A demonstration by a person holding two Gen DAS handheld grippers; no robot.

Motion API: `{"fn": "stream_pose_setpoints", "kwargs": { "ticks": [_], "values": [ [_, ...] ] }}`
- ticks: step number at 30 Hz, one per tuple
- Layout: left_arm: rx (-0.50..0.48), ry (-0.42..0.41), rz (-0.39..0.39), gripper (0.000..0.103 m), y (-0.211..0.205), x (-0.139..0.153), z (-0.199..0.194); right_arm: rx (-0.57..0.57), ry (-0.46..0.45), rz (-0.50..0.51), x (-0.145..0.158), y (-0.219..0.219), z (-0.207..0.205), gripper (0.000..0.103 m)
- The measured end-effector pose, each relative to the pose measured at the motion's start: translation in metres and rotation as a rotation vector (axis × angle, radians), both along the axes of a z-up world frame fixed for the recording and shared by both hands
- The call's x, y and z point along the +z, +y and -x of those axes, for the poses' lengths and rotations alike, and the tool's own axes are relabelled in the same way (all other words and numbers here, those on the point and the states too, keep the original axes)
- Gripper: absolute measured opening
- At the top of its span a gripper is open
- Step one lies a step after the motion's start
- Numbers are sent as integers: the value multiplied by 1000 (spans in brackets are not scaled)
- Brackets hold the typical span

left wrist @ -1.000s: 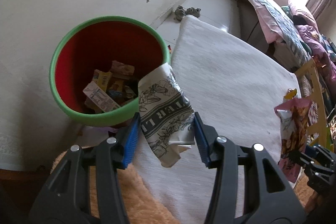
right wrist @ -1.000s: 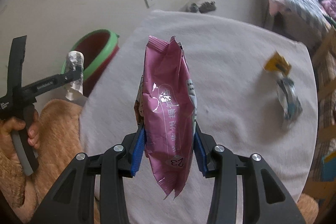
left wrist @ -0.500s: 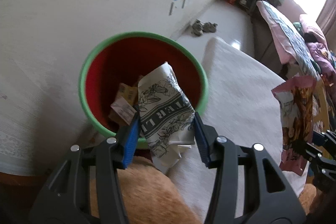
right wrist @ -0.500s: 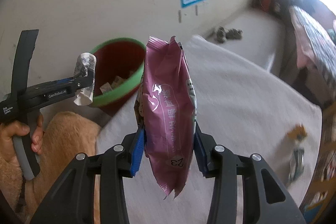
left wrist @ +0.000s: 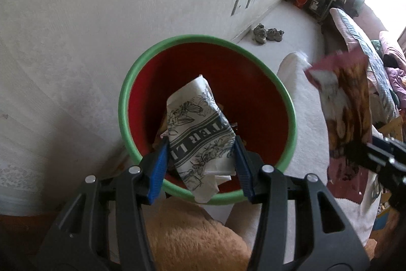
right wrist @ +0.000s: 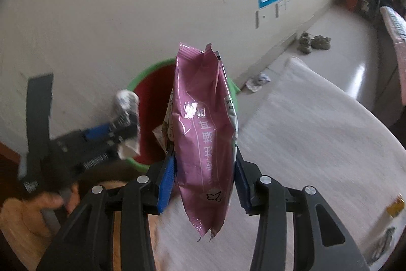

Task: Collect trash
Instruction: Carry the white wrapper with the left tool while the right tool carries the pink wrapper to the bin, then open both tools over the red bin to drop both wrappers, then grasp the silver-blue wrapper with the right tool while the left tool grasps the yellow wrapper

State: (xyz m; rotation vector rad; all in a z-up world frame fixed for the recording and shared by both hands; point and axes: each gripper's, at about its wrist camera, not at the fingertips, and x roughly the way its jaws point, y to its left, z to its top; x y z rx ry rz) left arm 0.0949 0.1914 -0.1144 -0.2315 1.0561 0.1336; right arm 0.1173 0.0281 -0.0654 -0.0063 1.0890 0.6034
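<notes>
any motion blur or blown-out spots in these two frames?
Left wrist view: window top right blown out, pink bag smeared, printed packet and bin sharp. Right wrist view: left gripper blurred, pink bag crisp.

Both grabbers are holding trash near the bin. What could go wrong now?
The left hand-held gripper holds the white printed wrapper above the bin's near rim; released now, it might catch there. The right hand-held gripper holds the tall pink bag beside the bin, so it could bump the left one.
</notes>
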Motion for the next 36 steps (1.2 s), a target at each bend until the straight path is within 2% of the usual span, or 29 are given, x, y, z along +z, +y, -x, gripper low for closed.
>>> {"fn": "stream_pose_setpoints", "kwargs": {
  "ticks": [4, 6, 7, 8, 12, 16, 21, 24, 27, 29, 33, 34, 36],
  "values": [
    [-1, 8, -11, 51, 1, -4, -8, -3, 11, -24, 4, 17, -16, 43],
    [14, 0, -9, 66, 3, -4, -7, -10, 9, -45, 9, 22, -21, 47],
    [25, -6, -6, 68, 4, -3, -5, -14, 8, -57, 11, 23, -23, 57],
    [33, -10, -5, 71, 3, -2, -4, -20, 6, -73, 13, 24, -24, 62],
    [59, -6, 11, 72, 7, -3, 3, -37, -6, -87, 17, 14, -15, 66],
    [40, -10, 8, 72, -2, 0, 6, -102, -22, -69, 14, -27, -2, 69],
    [-8, -13, 1, 73, -27, 4, 11, -272, -88, 104, 0, -128, 28, 73],
    [-59, -8, 8, 73, -55, 6, 12, -409, -114, 248, -14, -202, 54, 76],
    [-136, -4, -1, 73, -89, 6, 7, -548, -75, 358, -34, -270, 72, 76],
    [-210, -5, 4, 73, -125, 8, 2, -621, -9, 371, -51, -312, 80, 77],
    [-399, -18, 19, 78, -213, 14, -3, -663, 72, 358, -77, -351, 86, 77],
    [-449, -20, 19, 78, -235, 15, -3, -661, 83, 345, -81, -355, 87, 74],
    [-543, -20, 19, 79, -279, 15, -3, -652, 103, 292, -89, -366, 94, 58]
  ]
}}
